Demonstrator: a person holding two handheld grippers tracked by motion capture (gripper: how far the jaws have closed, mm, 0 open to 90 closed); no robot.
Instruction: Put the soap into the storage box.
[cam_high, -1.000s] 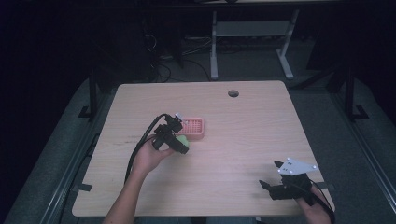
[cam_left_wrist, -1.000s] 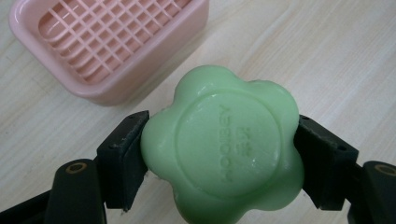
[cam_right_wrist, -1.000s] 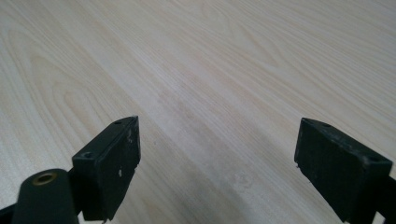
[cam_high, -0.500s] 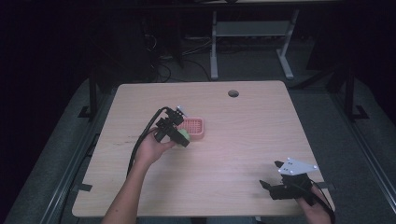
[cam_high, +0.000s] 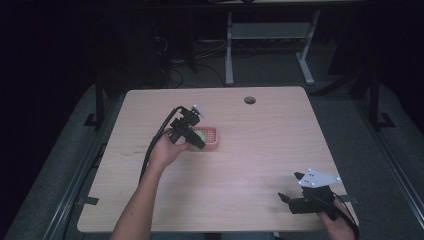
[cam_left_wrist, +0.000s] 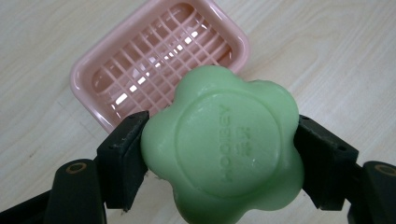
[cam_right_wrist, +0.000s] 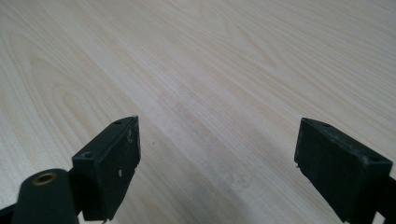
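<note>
- At the left-centre of the pale wooden table (cam_high: 260, 150): left gripper (cam_high: 192, 134), black, two-jaw, hand-held, cable trailing toward the person. Jaws clamped on a pale green, flower-shaped bar of soap (cam_left_wrist: 222, 149), one pad on each side lobe, embossed face toward the camera in the left gripper view.
- Soap position: held clear of the table, over the near edge of the pink plastic soap dish with a slatted grid floor (cam_left_wrist: 116, 84); in the left gripper view the bar overlaps the dish's near rim rather than its middle.
- Step in hand, as judged: setting the soap into the dish. Recommended handling: carry the bar farther over the grid until it sits above the dish's centre, level it, lower until the underside meets the slats, then part the jaws slowly.
- Caution: soap is slick and the dish looks light; a release over the rim would likely tip the dish or let the bar slide onto the table. Avoid extra squeeze, which may mark the lobes.
- At the right near corner: right gripper (cam_high: 307, 197), grey three-cornered plate on top, jaws wide apart over bare wood, holding nothing. It is well apart from the dish; it could steady the dish if it shifts.
</note>
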